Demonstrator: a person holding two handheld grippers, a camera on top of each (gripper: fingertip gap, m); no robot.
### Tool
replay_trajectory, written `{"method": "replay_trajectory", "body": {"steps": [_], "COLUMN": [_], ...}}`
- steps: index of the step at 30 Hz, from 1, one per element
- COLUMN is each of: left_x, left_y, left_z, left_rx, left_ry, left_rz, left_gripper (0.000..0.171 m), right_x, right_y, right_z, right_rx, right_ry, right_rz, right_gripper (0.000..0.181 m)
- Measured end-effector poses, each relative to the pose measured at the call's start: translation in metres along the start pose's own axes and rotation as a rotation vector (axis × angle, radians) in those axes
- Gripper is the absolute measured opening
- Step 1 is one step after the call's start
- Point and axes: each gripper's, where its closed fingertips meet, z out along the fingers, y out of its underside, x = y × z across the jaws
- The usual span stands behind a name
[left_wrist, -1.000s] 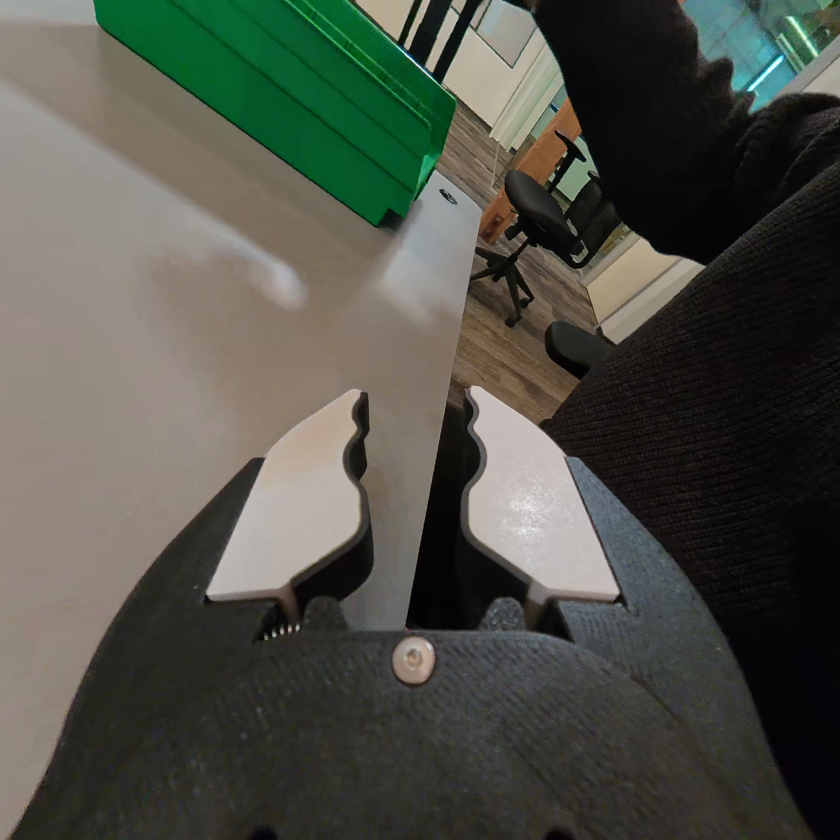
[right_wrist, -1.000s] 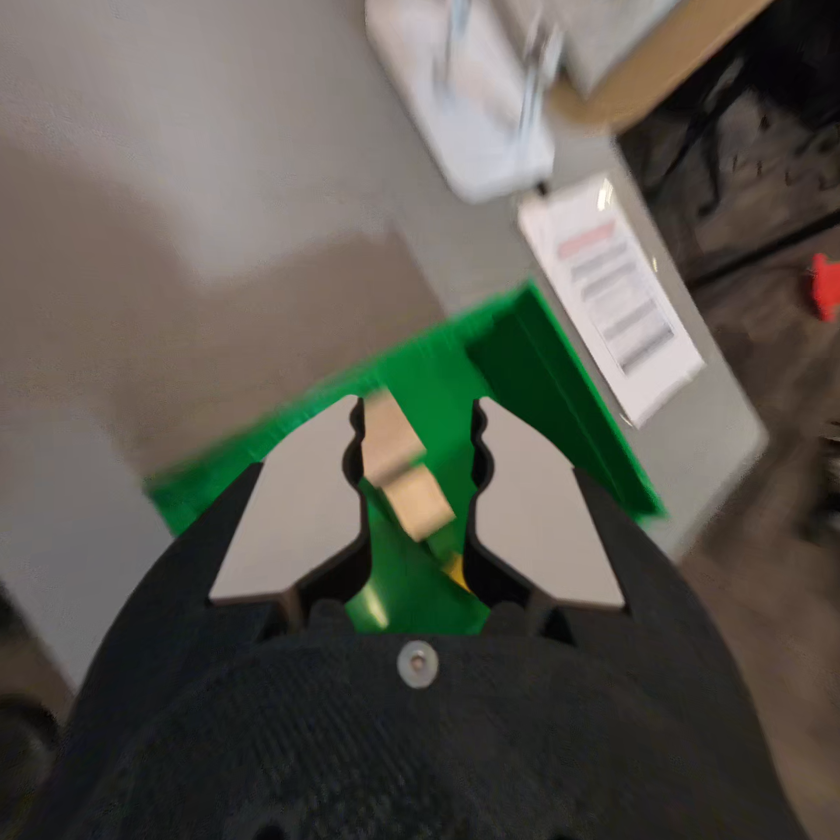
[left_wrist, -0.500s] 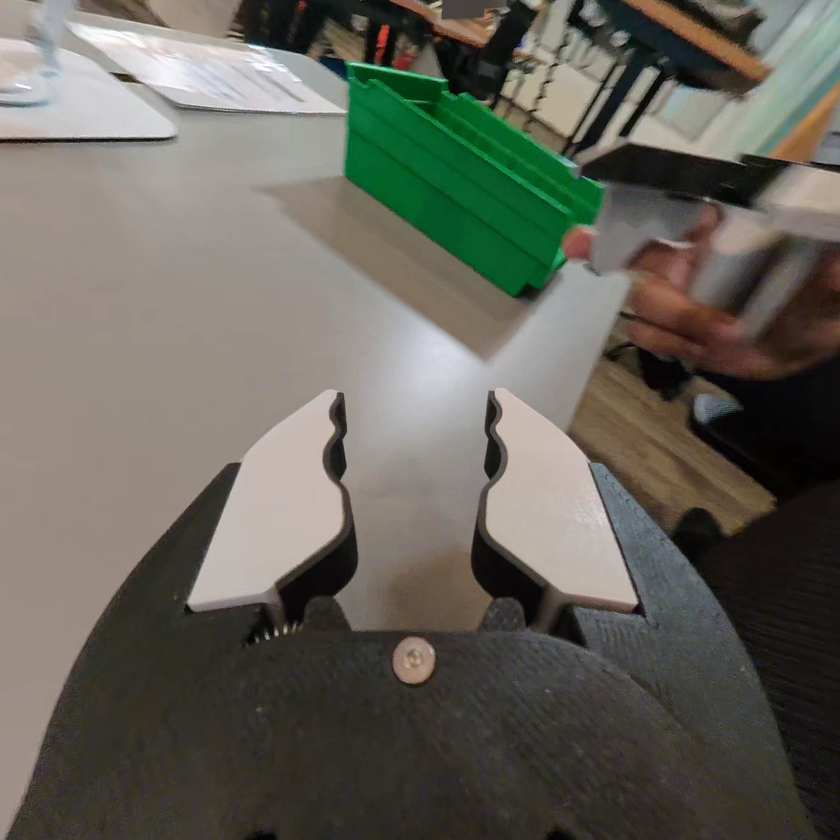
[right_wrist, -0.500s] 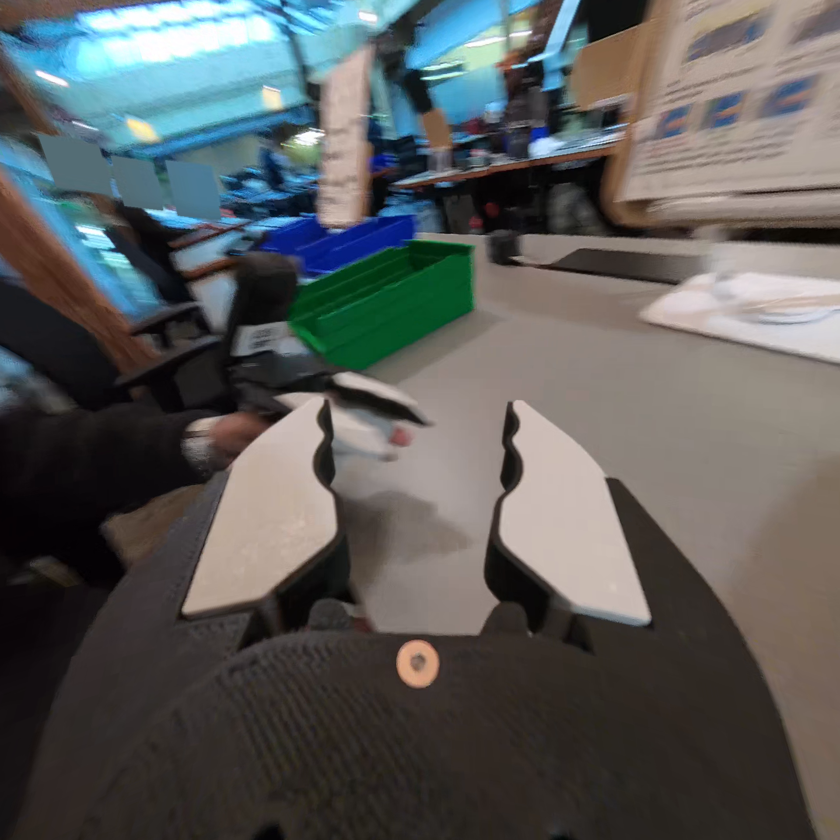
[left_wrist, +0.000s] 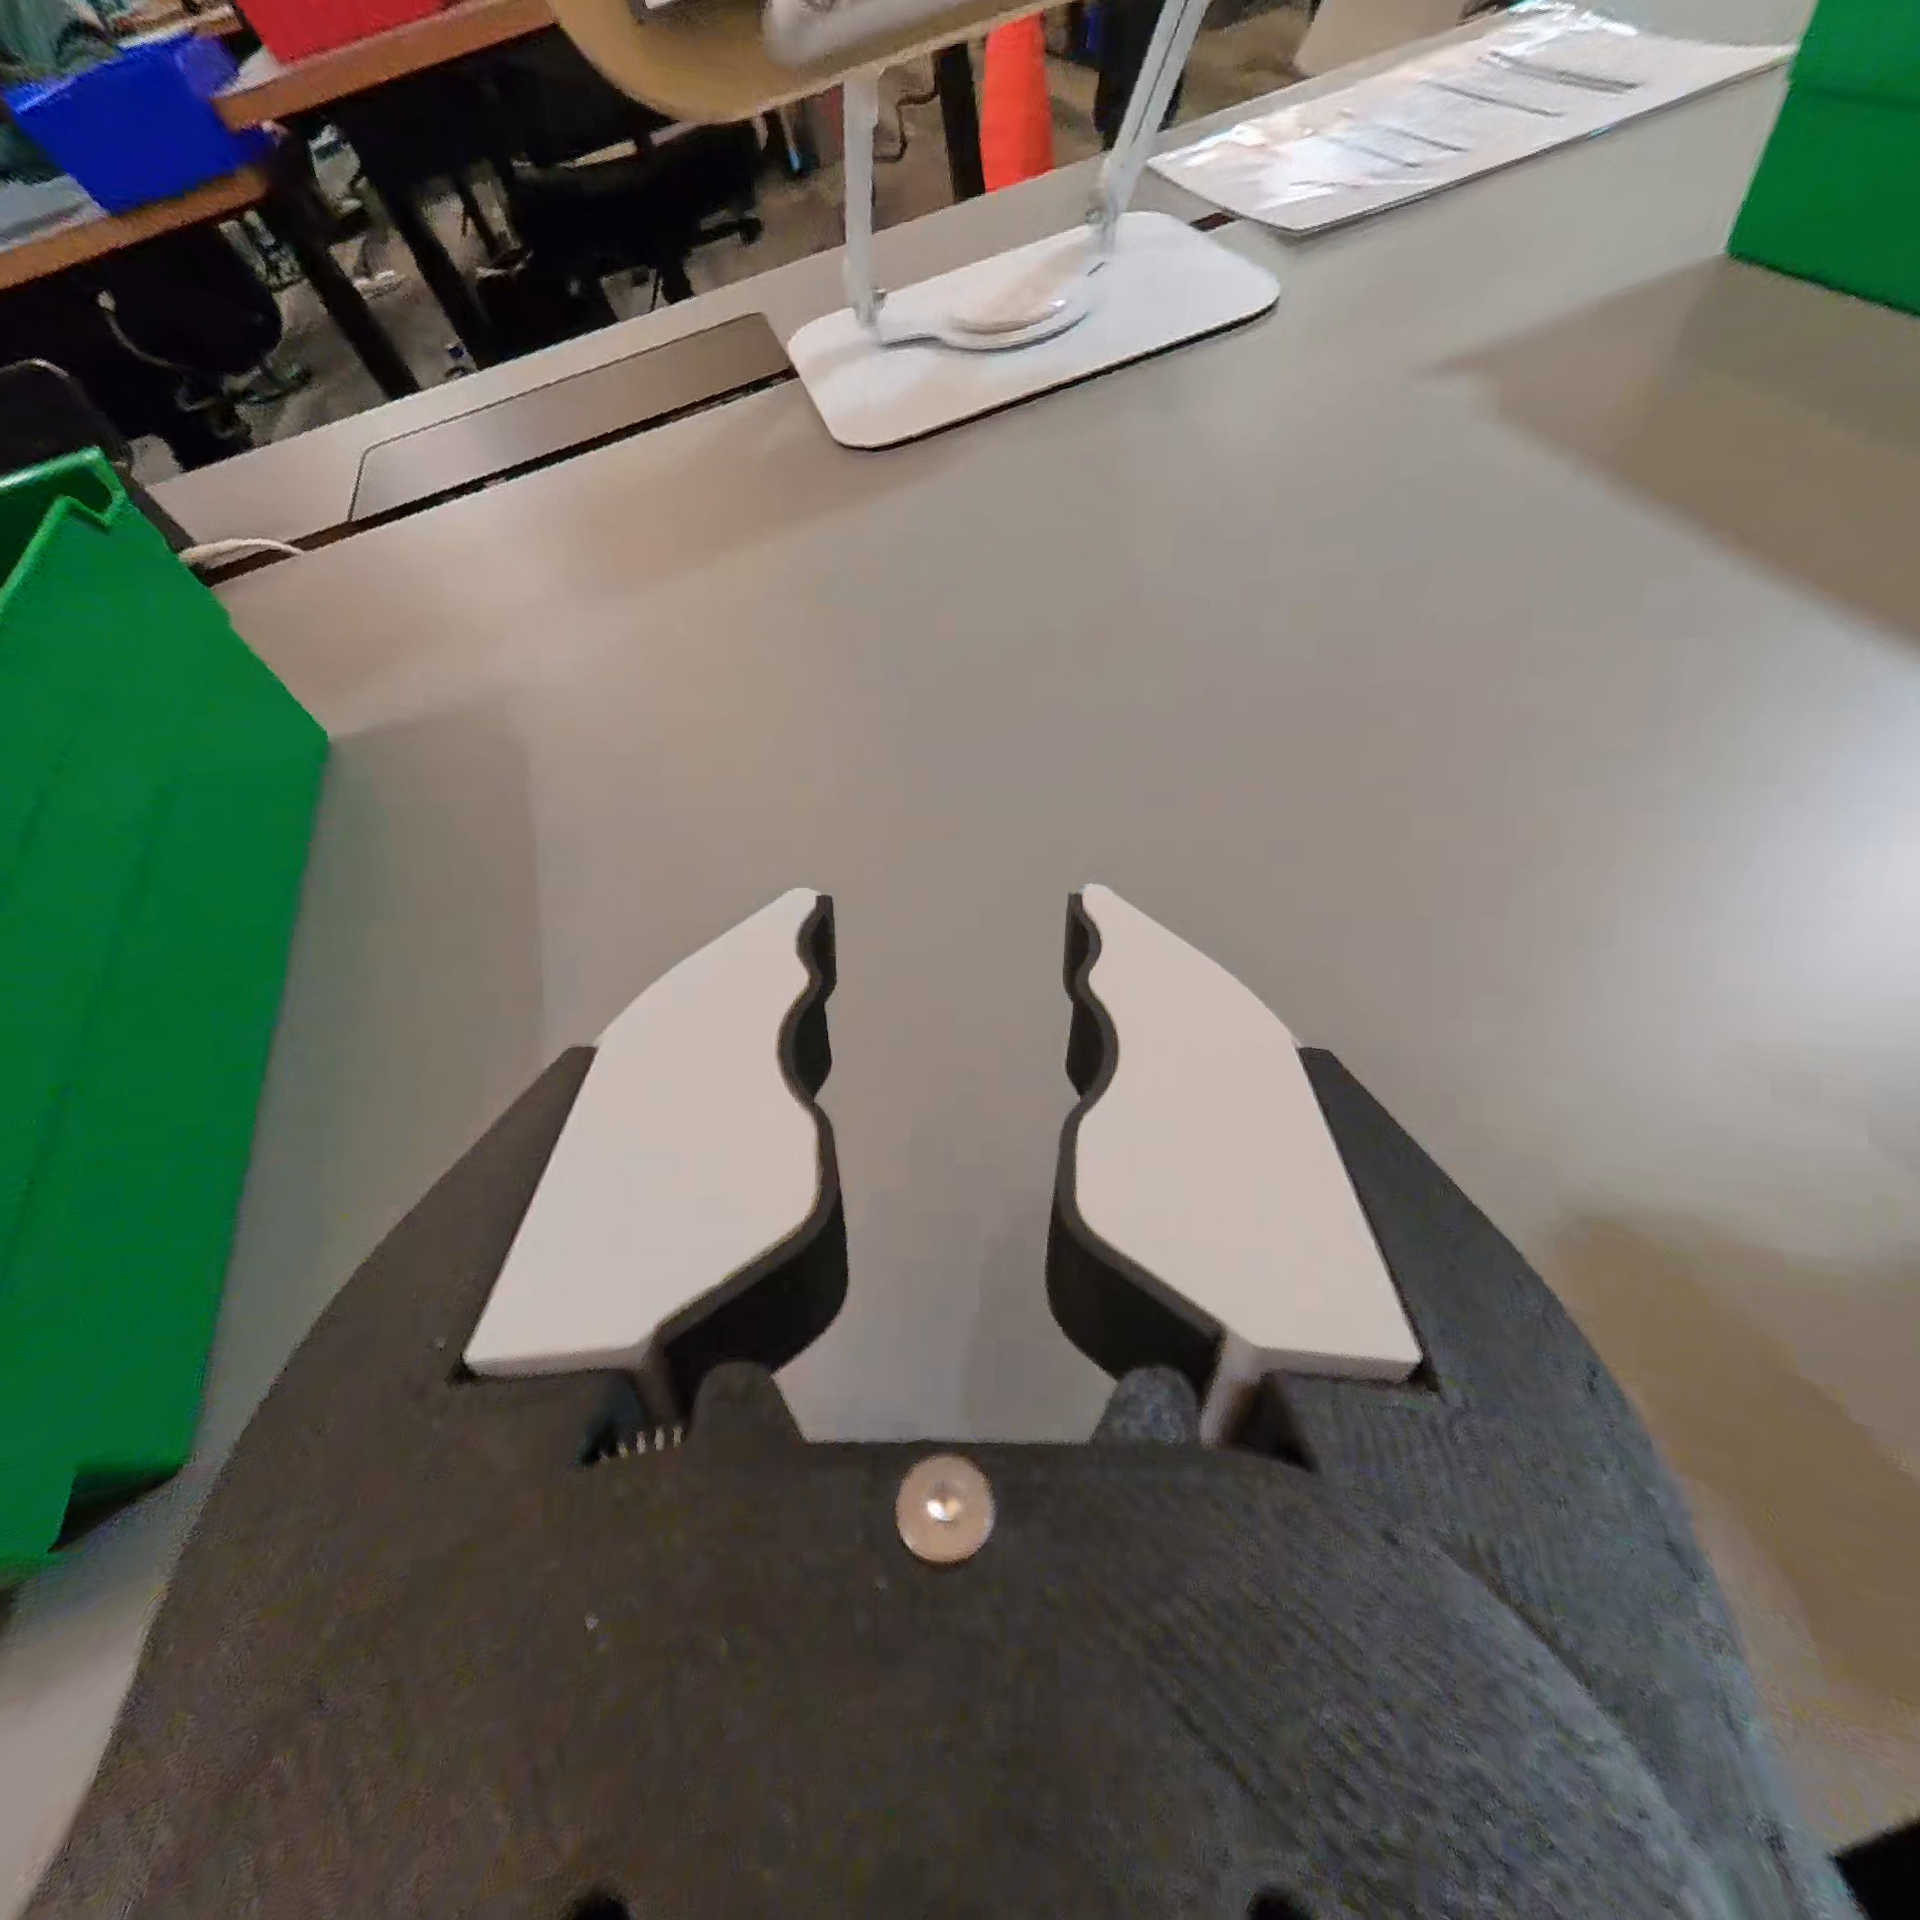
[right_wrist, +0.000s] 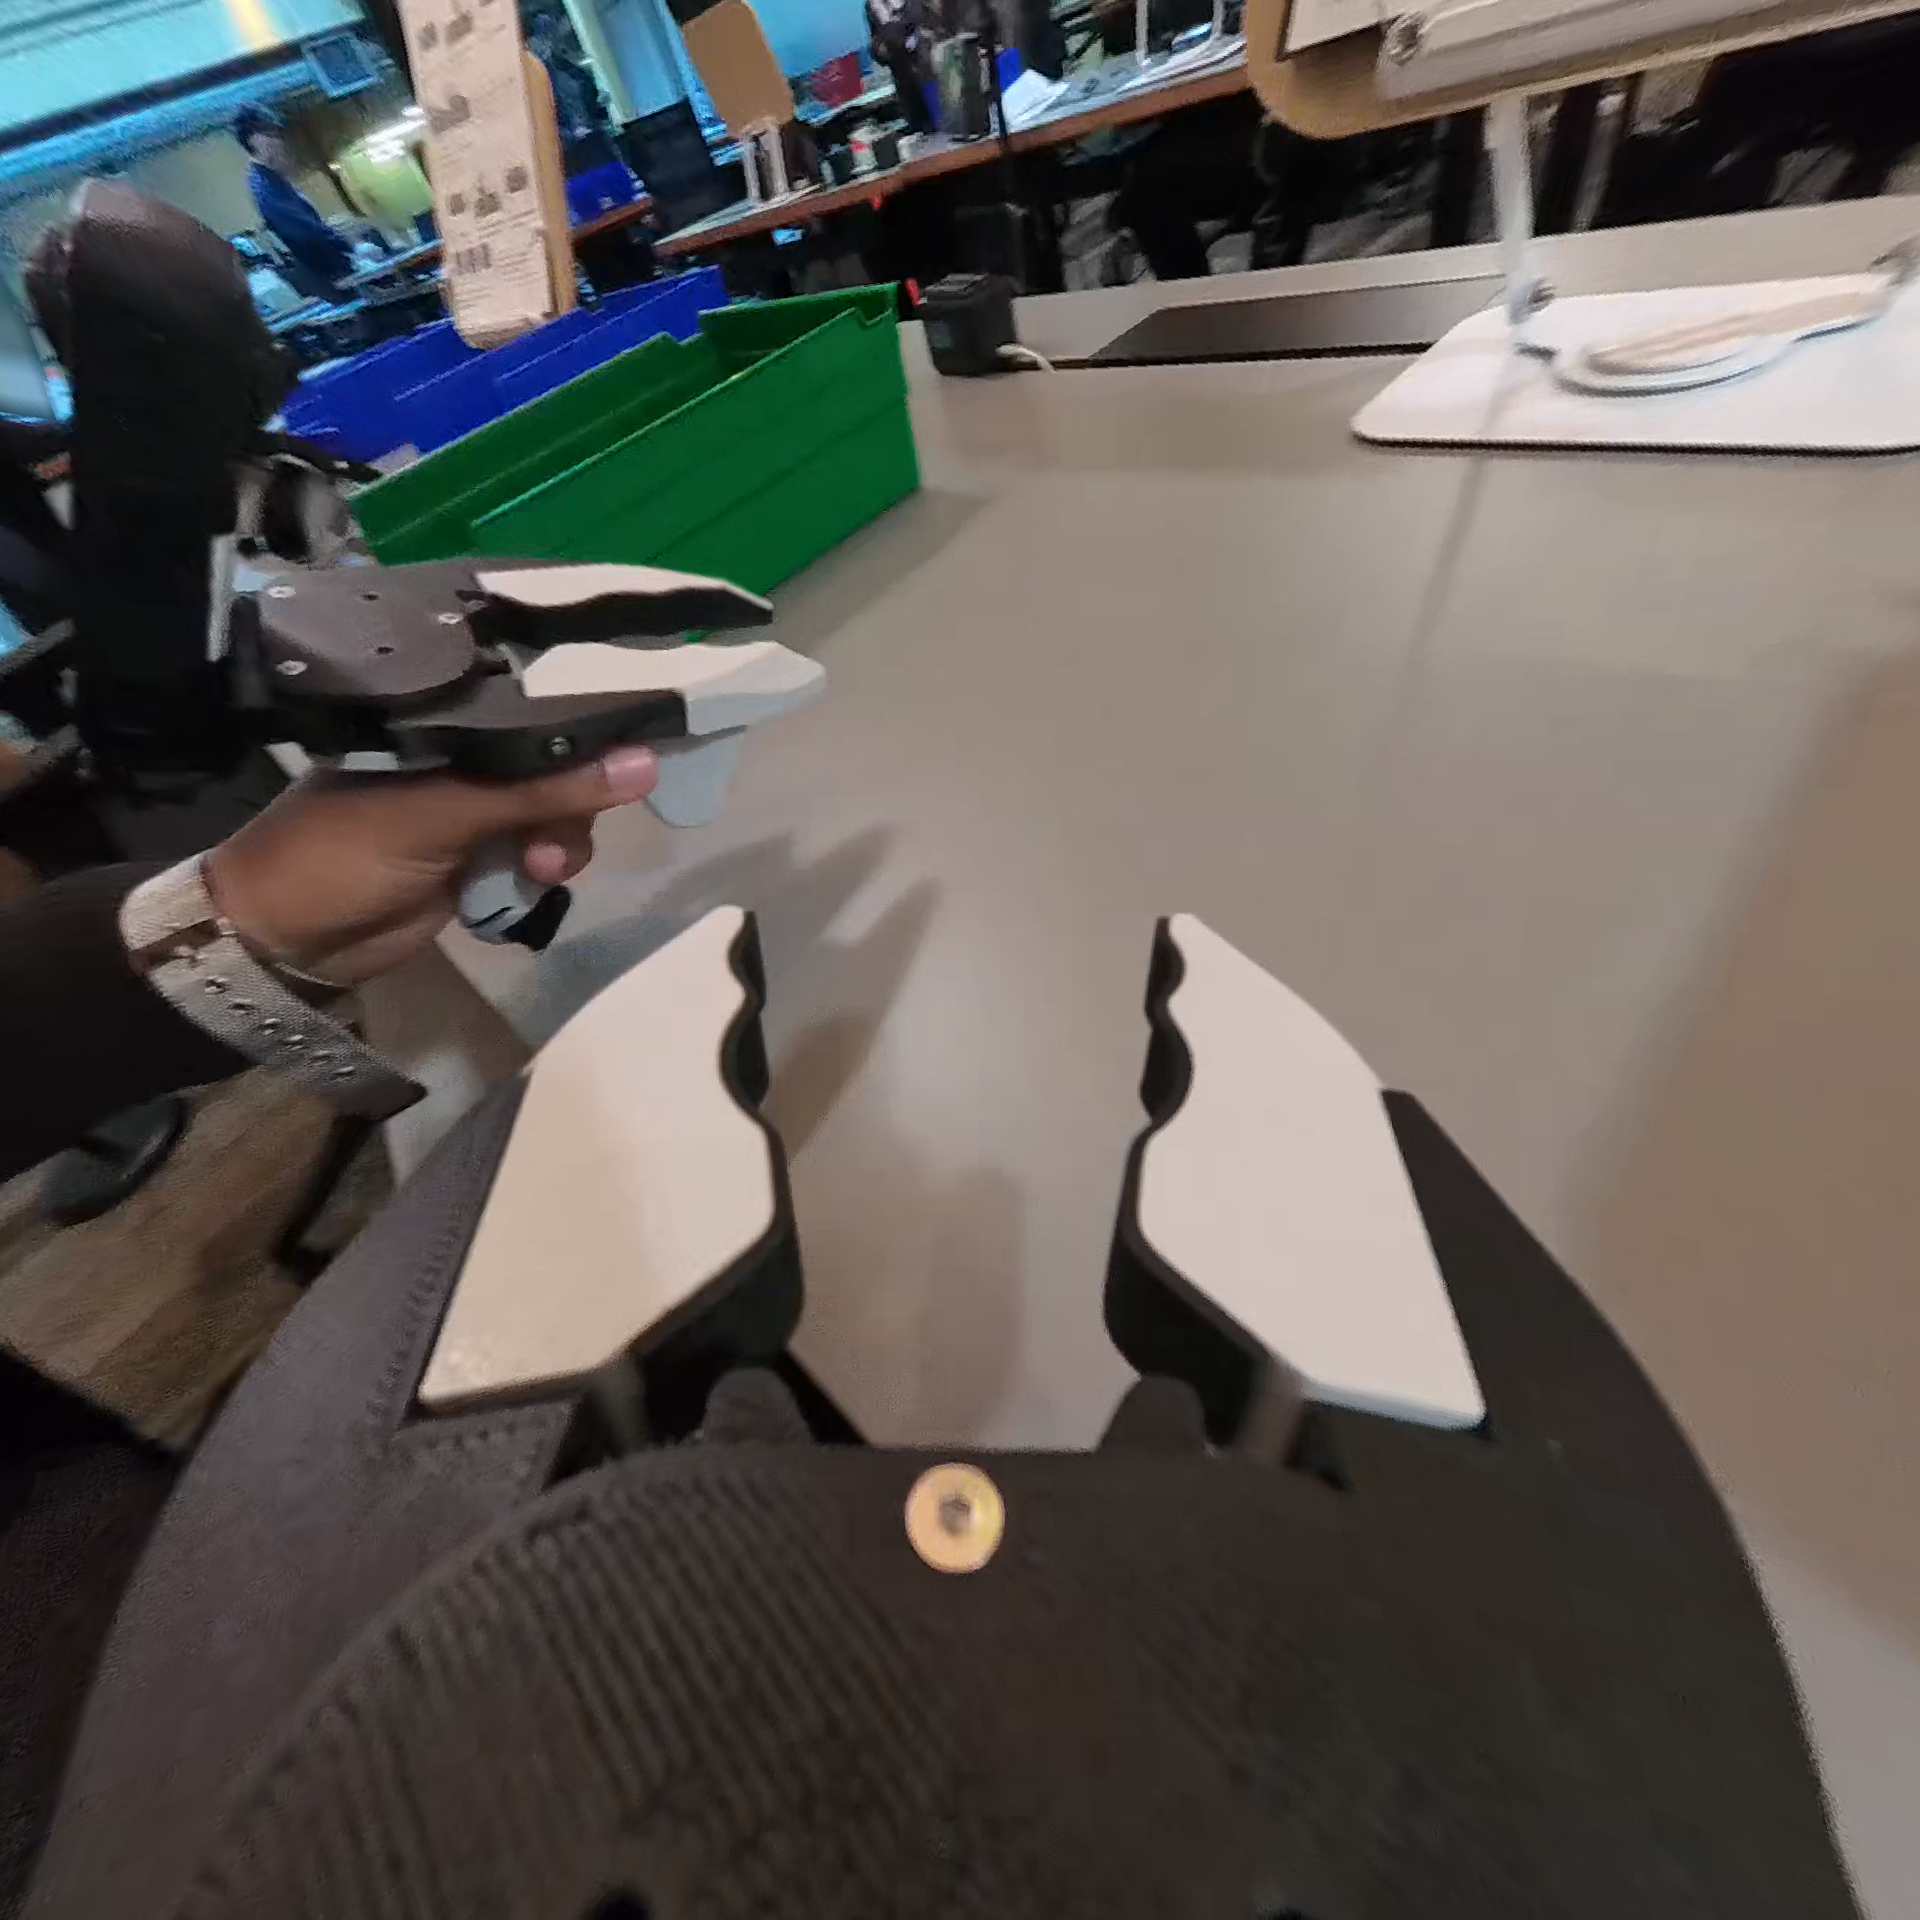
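Note:
My left gripper (left_wrist: 948, 904) is open and empty, held low over the bare grey table (left_wrist: 1247, 727). A green bin (left_wrist: 125, 935) stands close on its left. My right gripper (right_wrist: 954, 920) is open wide and empty, low over the same table (right_wrist: 1351, 779) near its front edge. In the right wrist view the left gripper (right_wrist: 795, 644) shows at the left, held by a hand (right_wrist: 395, 873) with a watch strap, its jaws parted. The green bin (right_wrist: 675, 457) stands behind it. Nothing lies between either pair of fingers.
A white lamp base (left_wrist: 1039, 322) with a thin stem stands at the table's far side and also shows in the right wrist view (right_wrist: 1662, 384). A second green bin (left_wrist: 1839, 156) and a printed sheet (left_wrist: 1455, 135) are far right. A small black device (right_wrist: 966, 322) sits by the bin. Blue bins (right_wrist: 499, 364) and desks lie beyond.
Both grippers swung round. The right one left its spot above the green bin, came down low over the table and opened wider. The left view turned from the table edge toward the lamp base.

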Motion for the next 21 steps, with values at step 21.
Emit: {"method": "replay_trajectory", "body": {"steps": [21], "left_x": [0.003], "left_y": [-0.002], "left_z": [0.038], "left_rx": [-0.072], "left_ry": [-0.083], "left_rz": [0.063], "left_gripper": [0.024], "right_x": [0.026], "right_y": [-0.039], "right_z": [0.022], "right_rx": [0.241], "right_ry": [0.302], "right_rz": [-0.421], "right_gripper": [0.0]}}
